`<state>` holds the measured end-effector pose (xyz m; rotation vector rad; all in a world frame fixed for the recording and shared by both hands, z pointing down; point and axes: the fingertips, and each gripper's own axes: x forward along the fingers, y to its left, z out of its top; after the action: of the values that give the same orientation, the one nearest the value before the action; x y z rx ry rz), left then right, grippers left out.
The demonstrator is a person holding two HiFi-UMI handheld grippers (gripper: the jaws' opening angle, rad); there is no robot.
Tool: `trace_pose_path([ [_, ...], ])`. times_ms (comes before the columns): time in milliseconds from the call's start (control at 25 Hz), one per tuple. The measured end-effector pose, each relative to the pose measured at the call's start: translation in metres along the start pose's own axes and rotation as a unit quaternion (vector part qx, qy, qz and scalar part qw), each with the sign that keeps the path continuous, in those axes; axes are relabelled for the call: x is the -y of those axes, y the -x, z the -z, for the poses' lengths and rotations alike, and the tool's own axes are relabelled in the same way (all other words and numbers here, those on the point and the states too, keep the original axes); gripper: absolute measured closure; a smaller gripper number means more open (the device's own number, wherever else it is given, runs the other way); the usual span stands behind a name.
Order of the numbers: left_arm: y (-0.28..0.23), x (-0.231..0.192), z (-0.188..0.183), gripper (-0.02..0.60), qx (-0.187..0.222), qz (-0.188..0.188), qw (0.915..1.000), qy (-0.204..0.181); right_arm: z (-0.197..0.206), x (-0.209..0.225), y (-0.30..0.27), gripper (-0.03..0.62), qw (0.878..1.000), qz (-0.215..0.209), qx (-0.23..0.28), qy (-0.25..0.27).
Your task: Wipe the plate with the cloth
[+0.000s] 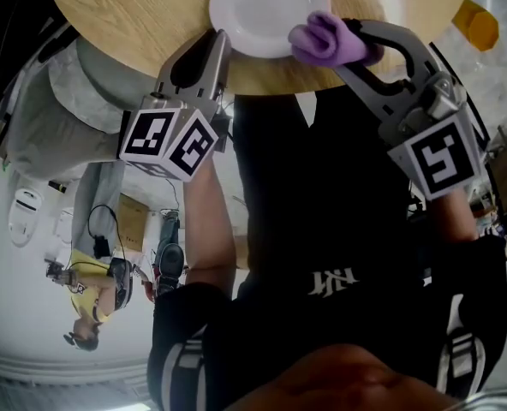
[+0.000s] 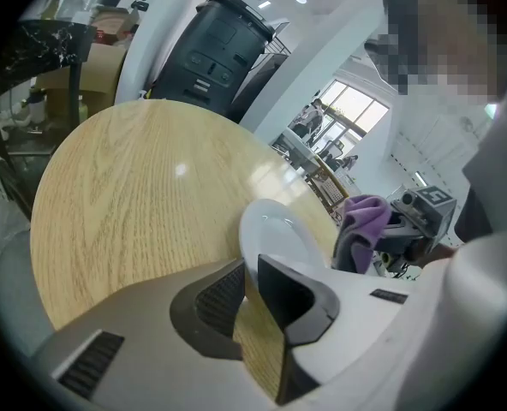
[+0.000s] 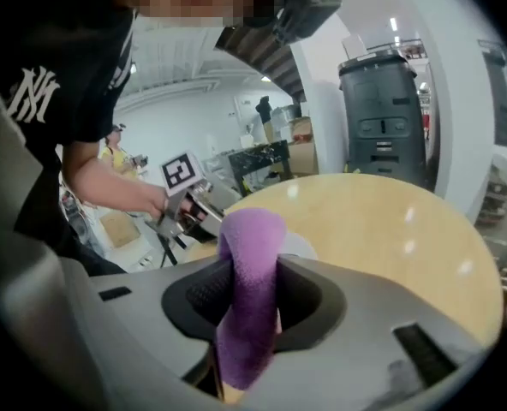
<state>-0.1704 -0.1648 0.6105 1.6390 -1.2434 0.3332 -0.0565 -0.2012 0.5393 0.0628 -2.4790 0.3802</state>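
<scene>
Right gripper [image 1: 354,44] clenched the cloth [image 1: 318,37] at the plate's [image 1: 262,2] four o'clock rim; left gripper [image 1: 221,43] pinched its seven o'clock edge.

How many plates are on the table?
1. The white plate lies at the table's near edge, rim pinched by the left gripper, the right gripper's purple cloth beside it. No others show.

Your left gripper [image 1: 217,48] reaches over the table's [image 1: 134,7] near edge, jaws clamped on the plate [image 1: 266,11] rim. Your right gripper [image 1: 360,48] angles down beside it, jaws pinching the cloth [image 1: 322,39].
</scene>
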Motion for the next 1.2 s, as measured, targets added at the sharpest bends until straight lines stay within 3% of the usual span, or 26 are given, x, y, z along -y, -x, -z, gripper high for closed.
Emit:
trace_pose_path([
  [80,0.001,0.000,0.000,0.528,0.001,-0.001,1.0000,0.001,-0.019,-0.033,-0.017,0.477,0.998,-0.048,0.039,-0.009],
  [200,0.002,0.001,0.001,0.526,0.001,0.000,1.0000,0.002,-0.016,-0.081,-0.053,0.477,0.990,-0.124,0.022,0.056],
  [320,0.002,0.001,0.002,0.528,0.001,0.003,1.0000,0.001,-0.010,-0.090,-0.073,0.477,0.984,-0.144,0.007,0.101],
  [440,0.003,0.001,0.002,0.528,0.003,0.001,1.0000,-0.002,0.000,-0.068,-0.067,0.477,0.988,-0.121,-0.007,0.092],
  [760,-0.003,0.012,0.005,0.528,0.000,0.000,1.0000,-0.005,0.056,0.020,0.002,0.476,0.996,-0.008,-0.076,0.051],
  [920,-0.004,0.017,0.007,0.528,0.002,-0.002,1.0000,-0.008,0.058,0.025,0.010,0.477,0.995,0.005,-0.091,0.048],
  [1080,-0.011,0.026,0.011,0.527,-0.001,0.011,0.9999,-0.004,0.016,0.018,0.030,0.477,0.998,0.013,-0.024,0.050],
  [1200,-0.017,0.020,-0.005,0.532,0.023,0.027,0.9993,-0.005,-0.045,0.026,0.057,0.477,0.995,0.043,0.072,0.052],
])
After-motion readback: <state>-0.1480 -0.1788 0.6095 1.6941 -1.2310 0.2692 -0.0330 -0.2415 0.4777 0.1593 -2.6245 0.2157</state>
